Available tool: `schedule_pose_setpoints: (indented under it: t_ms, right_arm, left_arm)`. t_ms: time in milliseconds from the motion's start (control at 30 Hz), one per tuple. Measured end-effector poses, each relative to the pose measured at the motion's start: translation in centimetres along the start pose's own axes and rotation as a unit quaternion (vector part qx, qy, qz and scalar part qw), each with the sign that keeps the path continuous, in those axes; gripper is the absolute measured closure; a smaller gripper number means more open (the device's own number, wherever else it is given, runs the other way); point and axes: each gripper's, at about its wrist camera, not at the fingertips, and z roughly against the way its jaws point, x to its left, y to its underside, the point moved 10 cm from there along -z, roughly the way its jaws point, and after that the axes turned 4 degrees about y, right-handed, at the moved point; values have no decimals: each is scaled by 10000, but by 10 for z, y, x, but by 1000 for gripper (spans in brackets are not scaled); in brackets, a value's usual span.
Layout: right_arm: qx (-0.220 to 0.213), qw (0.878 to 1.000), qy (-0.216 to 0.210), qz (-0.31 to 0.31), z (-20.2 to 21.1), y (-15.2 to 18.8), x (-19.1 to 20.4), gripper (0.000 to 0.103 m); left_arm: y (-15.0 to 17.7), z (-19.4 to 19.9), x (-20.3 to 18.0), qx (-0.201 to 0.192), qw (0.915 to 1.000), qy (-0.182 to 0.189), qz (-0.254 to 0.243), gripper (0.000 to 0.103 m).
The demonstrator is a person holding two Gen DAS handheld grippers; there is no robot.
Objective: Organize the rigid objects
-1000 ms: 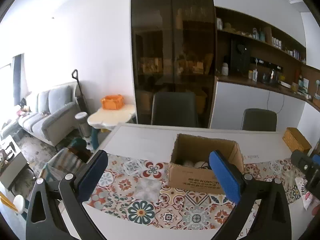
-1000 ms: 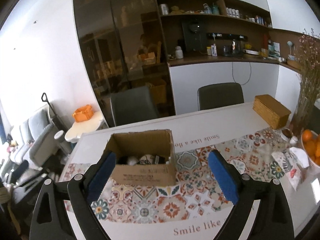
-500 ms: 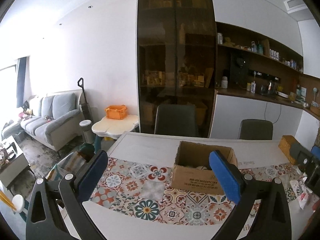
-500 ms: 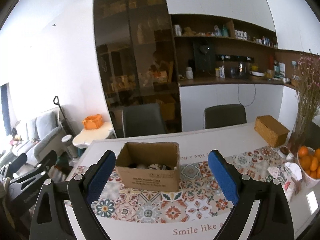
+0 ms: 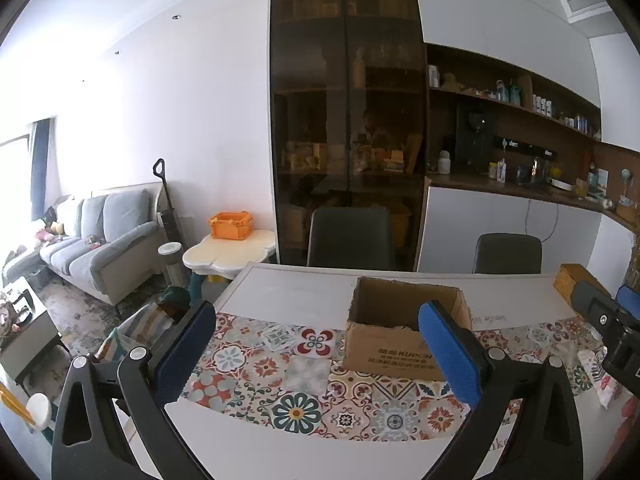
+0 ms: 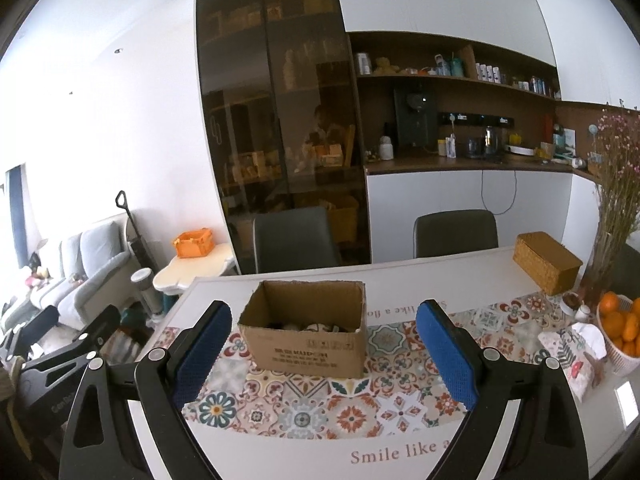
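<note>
Both grippers have pulled back and lifted a little, so the cardboard box [image 6: 306,330] looks smaller and farther away than before. The left gripper [image 5: 316,354] has its jaws spread wide with nothing between them. The right gripper [image 6: 324,354] is the same, jaws wide and holding nothing. The box sits on the patterned mat [image 6: 352,408] on the white desk [image 6: 460,280], open at the top, with small things inside. 2 grey chairs [image 6: 294,236] stand behind the desk.
</note>
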Motion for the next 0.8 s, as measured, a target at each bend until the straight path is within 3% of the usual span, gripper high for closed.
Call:
schedule_pose_setpoints:
  t_ms: [800]
  right_arm:
    - [-88, 9999, 39, 87, 2, -2, 2, 9]
  left_arm:
    - [-2, -3, -5, -17, 10000, 87, -16, 0]
